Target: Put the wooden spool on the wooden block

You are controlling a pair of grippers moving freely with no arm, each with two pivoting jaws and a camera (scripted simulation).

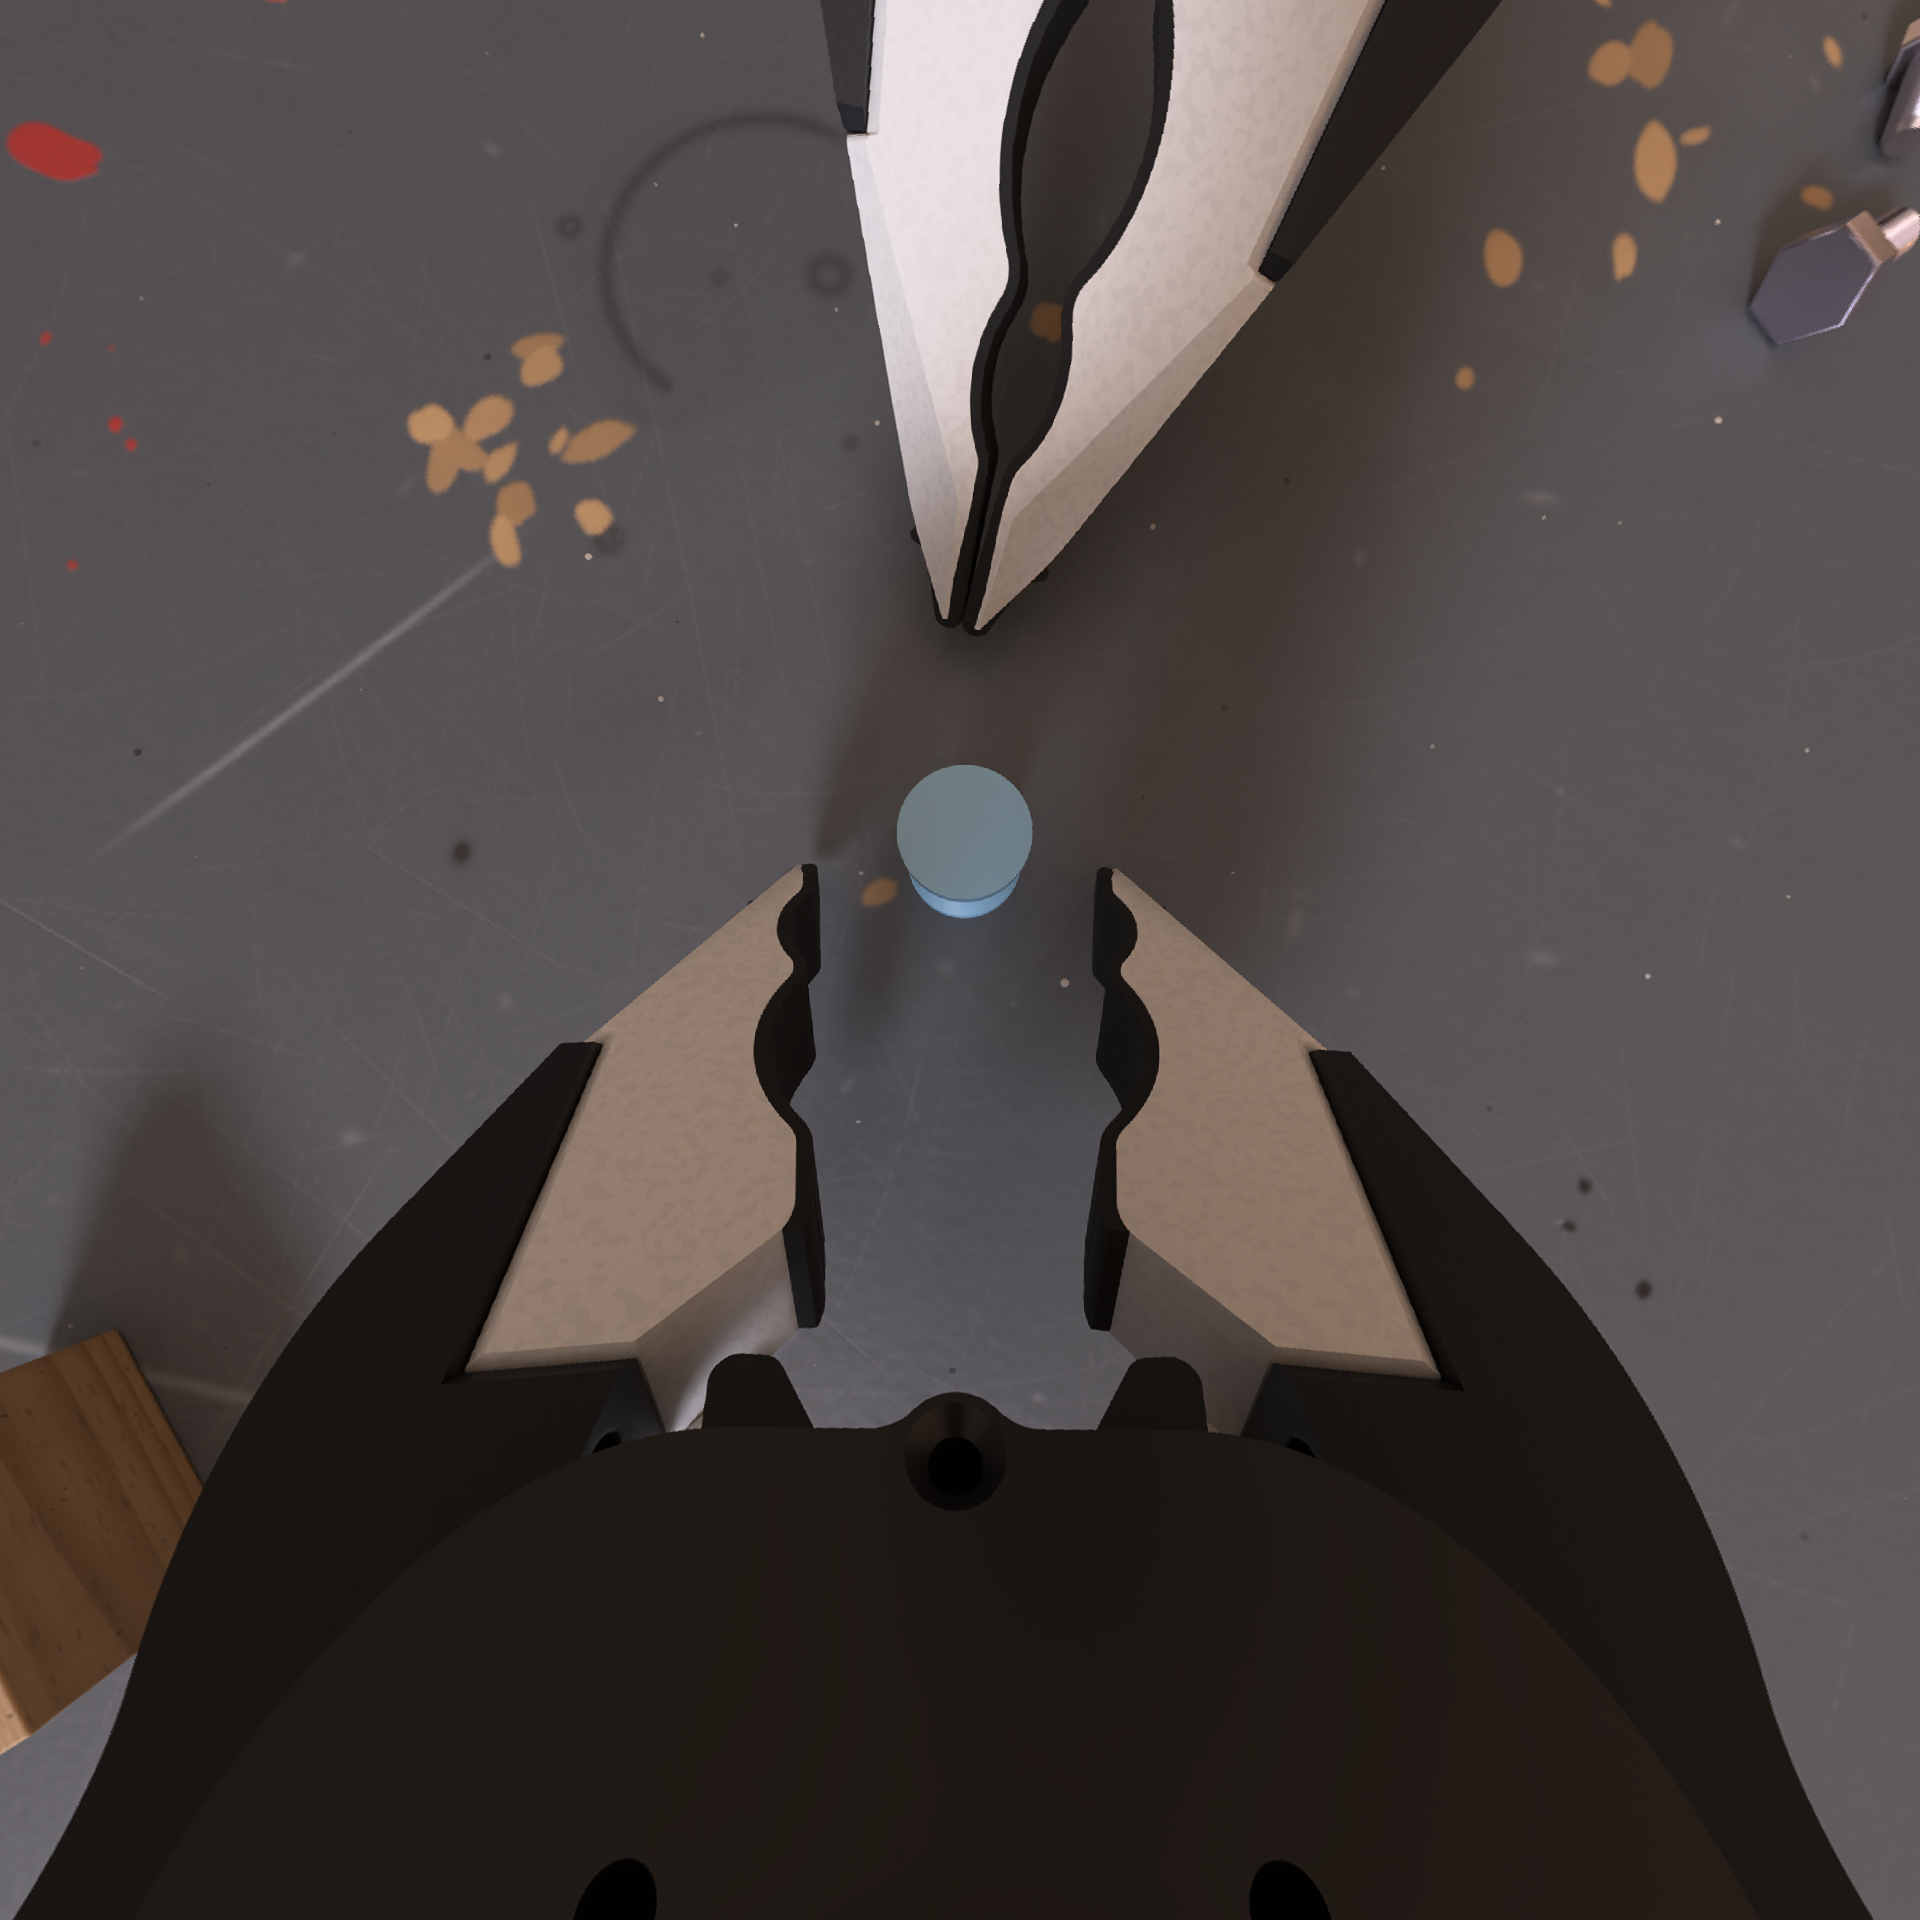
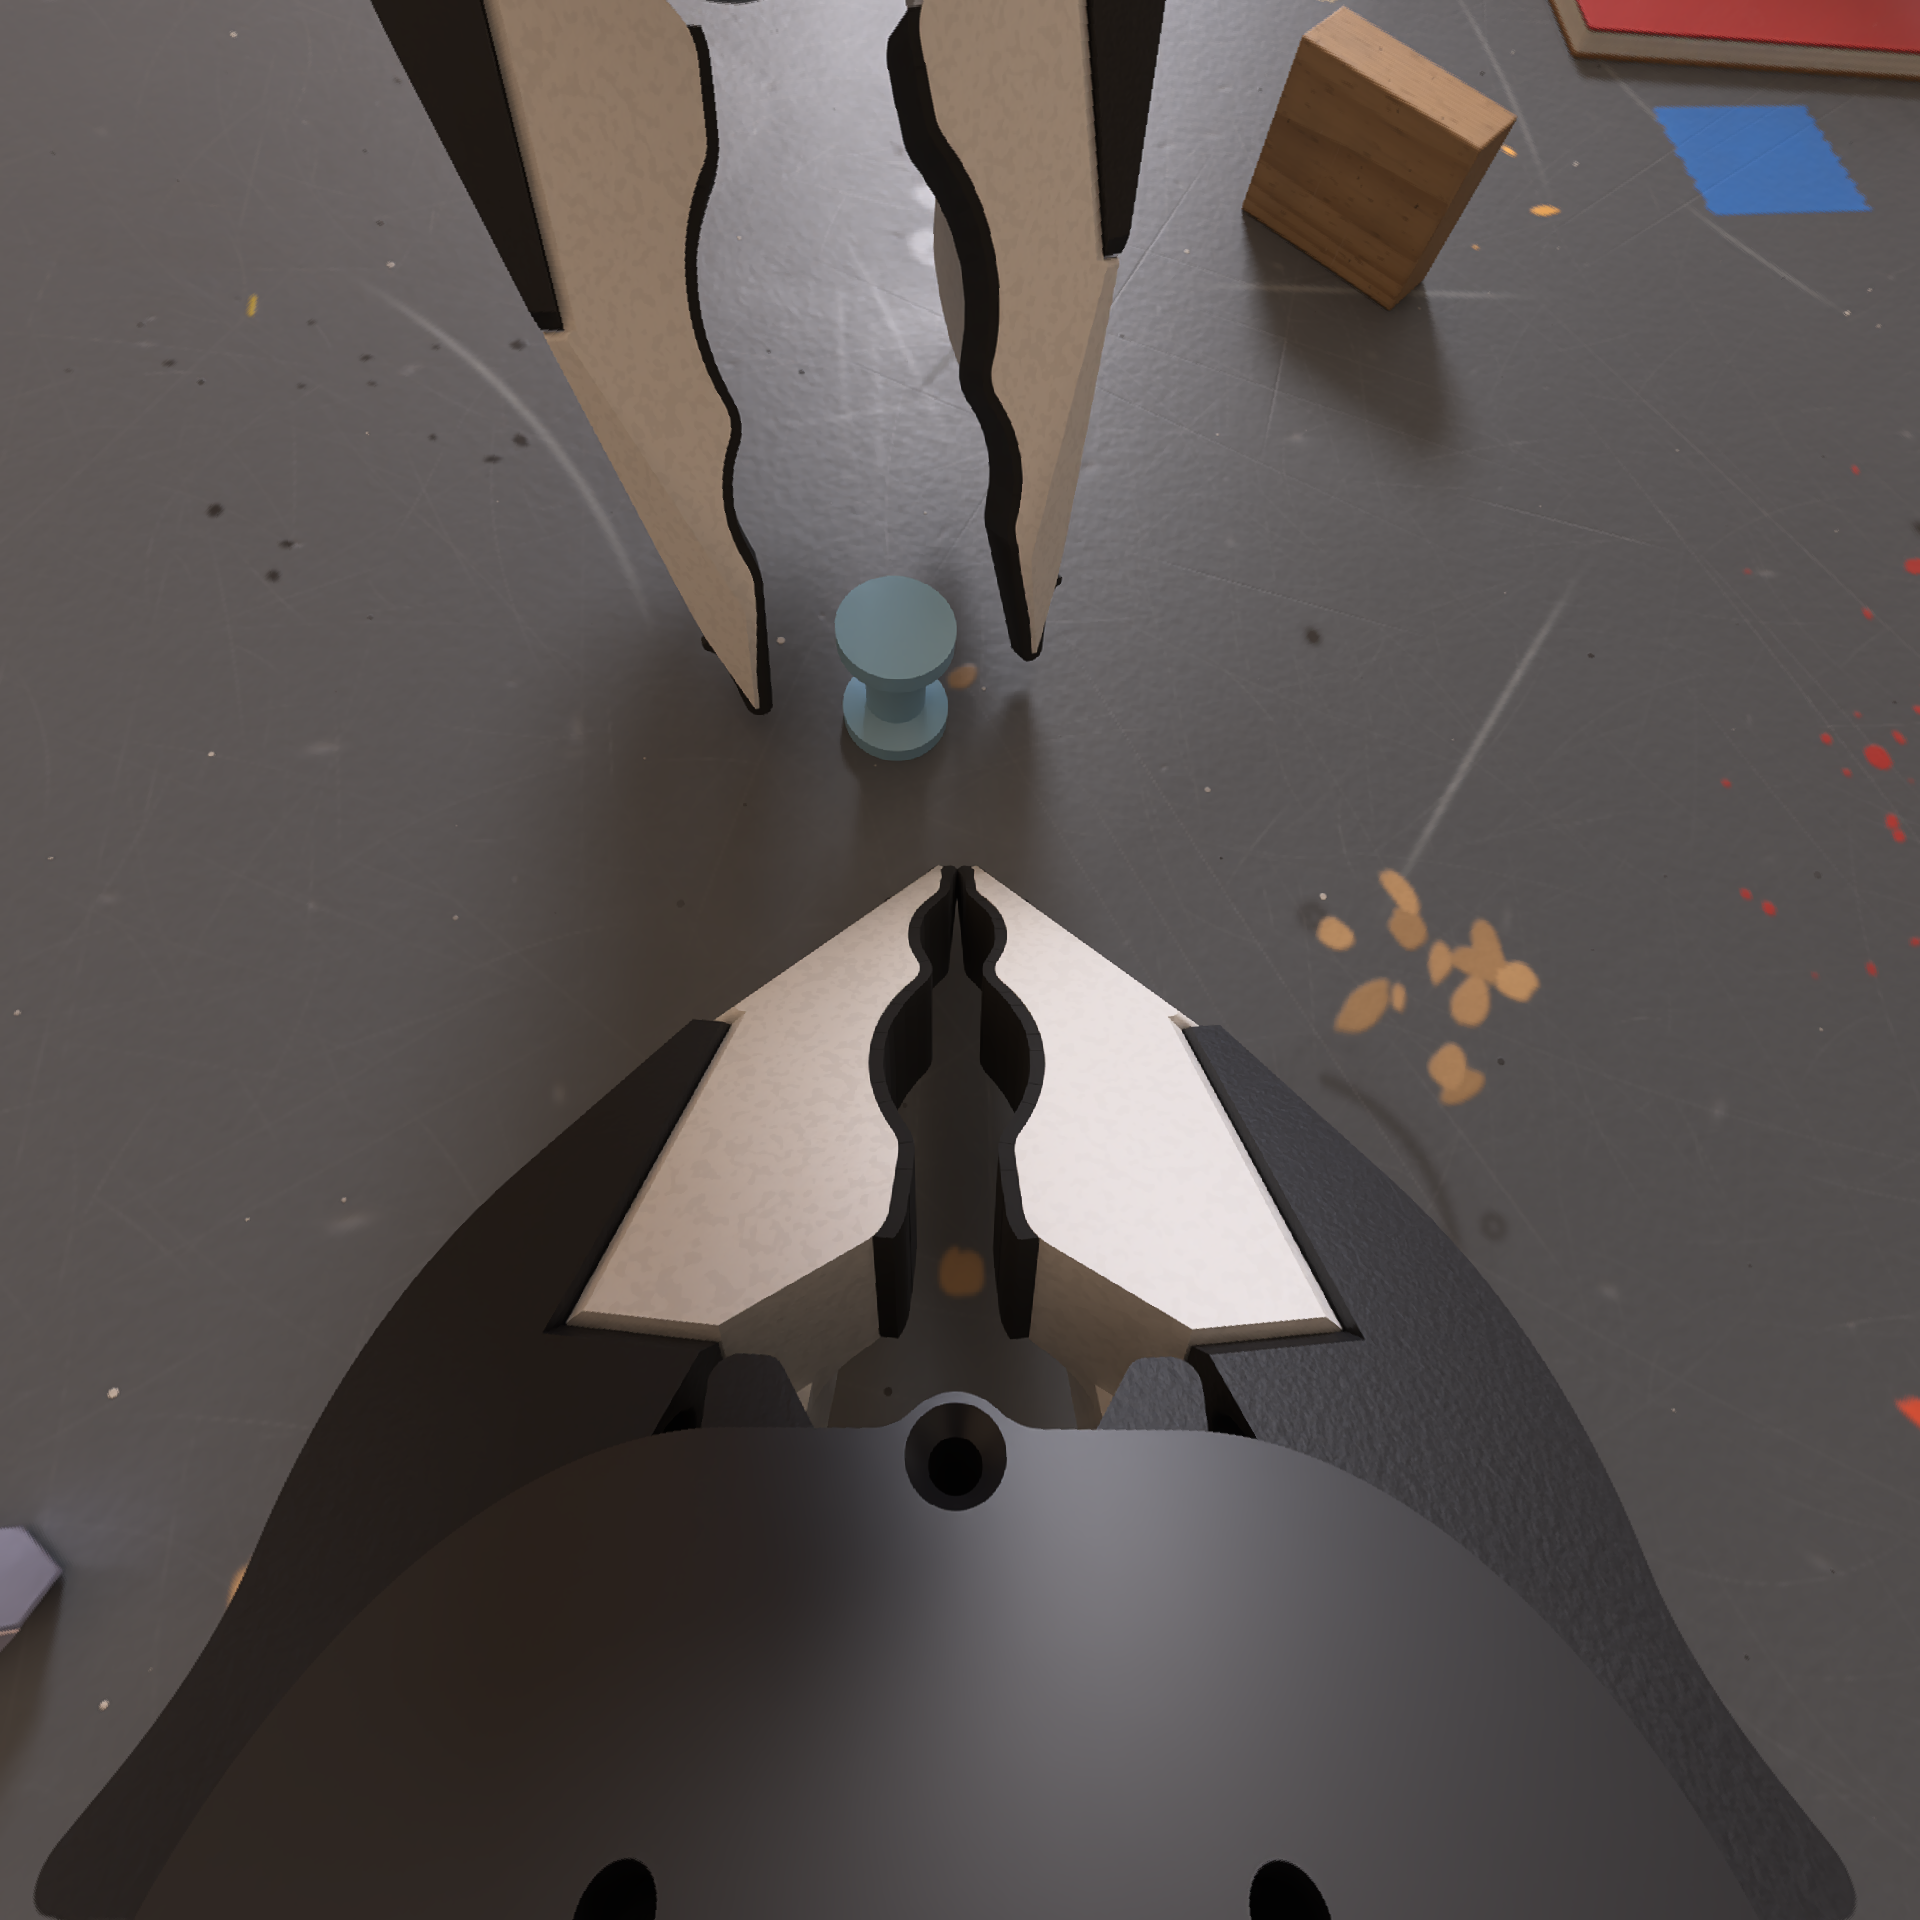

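Note:
The spool (image 1: 964, 836) is pale blue and stands upright on the grey table. It also shows in the right wrist view (image 2: 894, 665). My left gripper (image 1: 956, 883) is open, above the spool, with its fingertips on either side of it and apart from it. In the right wrist view the left gripper (image 2: 894, 681) straddles the spool. My right gripper (image 2: 956, 873) is shut and empty, a short way from the spool. It faces the left gripper in the left wrist view (image 1: 964, 623). The wooden block (image 2: 1371, 156) stands at the upper right, and at the lower left edge in the left wrist view (image 1: 73, 1527).
A grey metal bolt-like part (image 1: 1818, 281) lies at the upper right; a corner of it shows in the right wrist view (image 2: 26, 1579). A red mat (image 2: 1766, 26) and a blue patch (image 2: 1756, 161) lie beyond the block. Paint flecks mark the table.

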